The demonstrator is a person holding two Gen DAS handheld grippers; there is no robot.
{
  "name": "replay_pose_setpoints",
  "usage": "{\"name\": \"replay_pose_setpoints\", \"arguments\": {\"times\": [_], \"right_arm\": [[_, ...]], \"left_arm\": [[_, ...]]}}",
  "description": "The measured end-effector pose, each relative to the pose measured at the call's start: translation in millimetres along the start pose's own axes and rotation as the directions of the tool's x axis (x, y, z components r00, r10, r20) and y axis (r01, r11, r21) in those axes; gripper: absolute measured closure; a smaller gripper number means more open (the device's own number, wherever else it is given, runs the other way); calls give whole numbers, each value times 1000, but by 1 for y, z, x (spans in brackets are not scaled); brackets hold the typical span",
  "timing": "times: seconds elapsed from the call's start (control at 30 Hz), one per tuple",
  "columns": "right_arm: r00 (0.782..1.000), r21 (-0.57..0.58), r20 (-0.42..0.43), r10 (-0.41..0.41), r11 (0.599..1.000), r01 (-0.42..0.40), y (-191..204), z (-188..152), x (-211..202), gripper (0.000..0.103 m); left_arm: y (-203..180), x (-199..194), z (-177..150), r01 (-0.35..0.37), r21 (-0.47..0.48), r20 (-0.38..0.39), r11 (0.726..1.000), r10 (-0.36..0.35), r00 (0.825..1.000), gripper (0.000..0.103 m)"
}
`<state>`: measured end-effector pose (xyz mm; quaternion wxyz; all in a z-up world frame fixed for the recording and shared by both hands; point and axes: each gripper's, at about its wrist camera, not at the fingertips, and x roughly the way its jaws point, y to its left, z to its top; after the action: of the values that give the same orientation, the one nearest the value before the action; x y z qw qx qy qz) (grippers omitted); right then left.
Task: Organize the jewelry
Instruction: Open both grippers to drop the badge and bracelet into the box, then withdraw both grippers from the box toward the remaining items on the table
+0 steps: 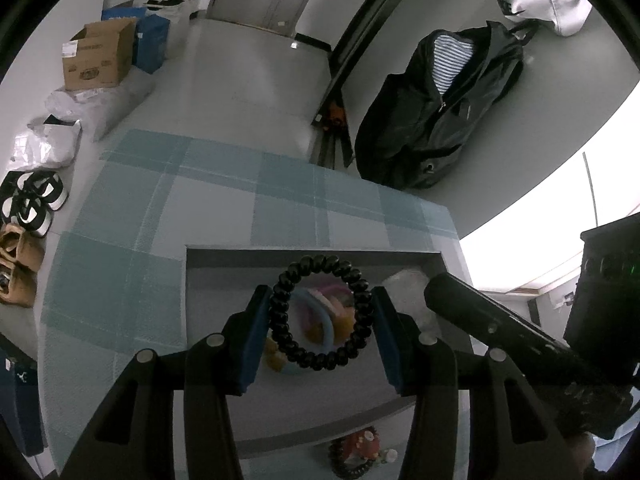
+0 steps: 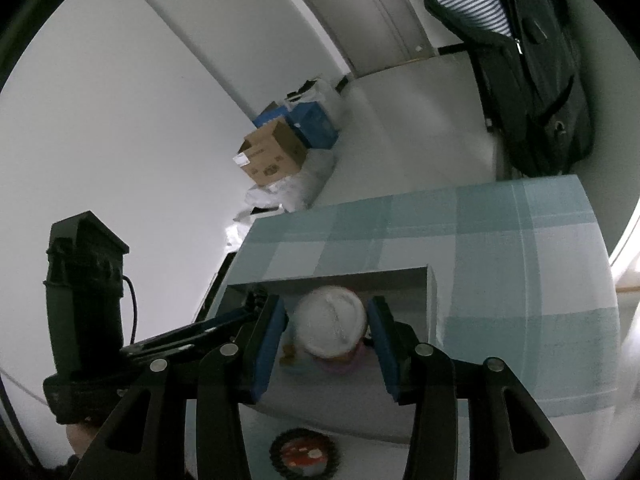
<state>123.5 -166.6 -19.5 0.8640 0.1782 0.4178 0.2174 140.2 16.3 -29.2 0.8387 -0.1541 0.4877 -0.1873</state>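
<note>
With my left claw (image 1: 320,316) pinching the black bracelet (image 1: 321,313) and my right claw (image 2: 328,330) pinching a white puff (image 2: 332,328) above the tray (image 1: 192,276), either could have slipped and tumbled past its near edge.

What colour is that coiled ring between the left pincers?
Black; the coiled ring shows best in the left wrist view.

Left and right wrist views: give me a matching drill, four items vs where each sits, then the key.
Items:
1. black spiral ring
2. white round object
3. grey box
4. black backpack

Places:
A. on the checked cloth
B. between the right gripper's fingers
C. on the floor beyond the table
D. between the left gripper's fingers

Pairs: 1-D, 2-B, 3-A, 4-C
</note>
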Motion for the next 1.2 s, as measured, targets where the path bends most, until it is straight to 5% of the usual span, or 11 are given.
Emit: {"name": "replay_pose_setpoints", "arguments": {"times": [0.17, 0.5, 1.2], "right_arm": [[1000, -20, 5, -5, 1000, 5, 3, -1, -3, 57], [996, -12, 79, -32, 999, 33, -1, -2, -36, 47], [996, -93, 82, -39, 995, 47, 4, -38, -64, 33]], "left_arm": [[-4, -2, -3, 2, 16, -7, 1000, -2, 1000, 38], [-6, -24, -6, -9, 30, 48, 1000, 8, 999, 37], [-6, -53, -38, -66, 60, 122, 996, 59, 991, 37]]}}
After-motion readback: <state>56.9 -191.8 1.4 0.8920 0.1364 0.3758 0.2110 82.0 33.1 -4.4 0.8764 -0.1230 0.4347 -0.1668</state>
